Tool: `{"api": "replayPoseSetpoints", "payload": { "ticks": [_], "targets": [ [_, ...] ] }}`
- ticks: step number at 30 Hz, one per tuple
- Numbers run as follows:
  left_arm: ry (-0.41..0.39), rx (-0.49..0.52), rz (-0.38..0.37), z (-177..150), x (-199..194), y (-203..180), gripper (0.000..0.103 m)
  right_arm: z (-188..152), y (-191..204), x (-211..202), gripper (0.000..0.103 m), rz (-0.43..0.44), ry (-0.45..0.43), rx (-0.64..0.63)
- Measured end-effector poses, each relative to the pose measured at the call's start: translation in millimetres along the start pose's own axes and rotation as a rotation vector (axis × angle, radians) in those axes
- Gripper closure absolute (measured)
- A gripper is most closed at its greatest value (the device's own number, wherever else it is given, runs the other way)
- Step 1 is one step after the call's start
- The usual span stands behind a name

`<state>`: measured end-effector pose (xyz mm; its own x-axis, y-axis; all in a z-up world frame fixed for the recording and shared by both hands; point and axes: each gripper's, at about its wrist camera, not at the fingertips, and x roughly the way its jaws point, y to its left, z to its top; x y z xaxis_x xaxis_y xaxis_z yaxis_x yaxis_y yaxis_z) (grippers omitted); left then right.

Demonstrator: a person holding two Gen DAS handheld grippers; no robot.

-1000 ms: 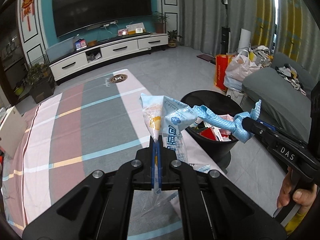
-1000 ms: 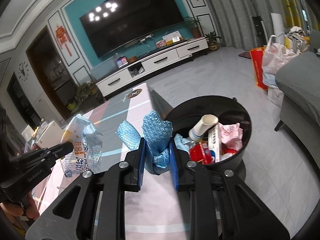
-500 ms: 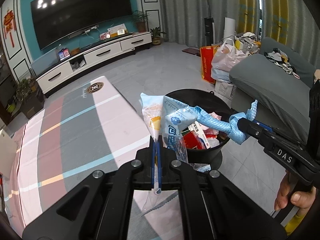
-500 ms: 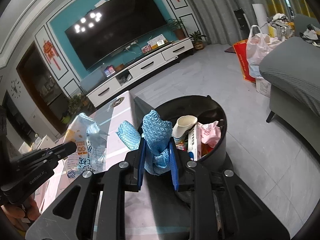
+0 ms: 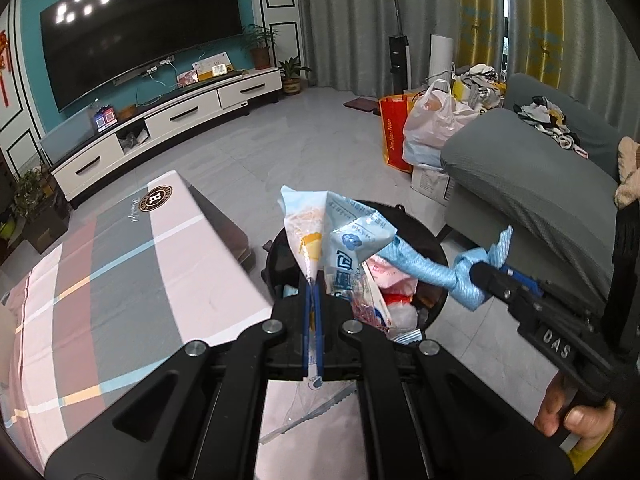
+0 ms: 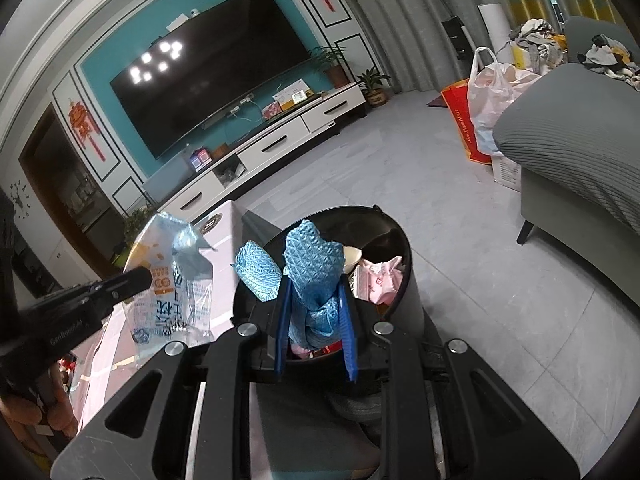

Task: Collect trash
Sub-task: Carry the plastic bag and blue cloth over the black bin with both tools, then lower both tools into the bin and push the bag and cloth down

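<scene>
Two pieces of trash are held at once. The left gripper (image 5: 313, 312) is pinched tight on a crumpled plastic wrapper (image 5: 336, 236), and the right gripper (image 6: 314, 320) is clamped on a blue cloth (image 6: 314, 268). A second ago both hung over the striped table (image 5: 120, 280) with the black bin (image 6: 404, 280) farther right; now the wrapper and cloth sit over the bin's near-left rim, its cartons and pink packet just beyond. That suggests the carry is nearly done and release comes next. Whether the wrapper's trailing end already clears the rim is hard to judge through the fisheye, so it may need to go slightly farther in.
</scene>
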<state>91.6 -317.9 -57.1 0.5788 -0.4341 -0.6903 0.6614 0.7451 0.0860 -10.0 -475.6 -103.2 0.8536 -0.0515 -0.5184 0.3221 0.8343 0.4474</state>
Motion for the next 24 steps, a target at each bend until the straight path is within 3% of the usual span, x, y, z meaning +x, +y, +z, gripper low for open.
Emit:
{"api": "replayPoseSetpoints", "payload": {
  "ticks": [24],
  "targets": [
    [0.096,0.023,0.003,20,84,-18,0.1,14,-12,53,0.08,-0.061,0.04,-0.034]
  ]
}}
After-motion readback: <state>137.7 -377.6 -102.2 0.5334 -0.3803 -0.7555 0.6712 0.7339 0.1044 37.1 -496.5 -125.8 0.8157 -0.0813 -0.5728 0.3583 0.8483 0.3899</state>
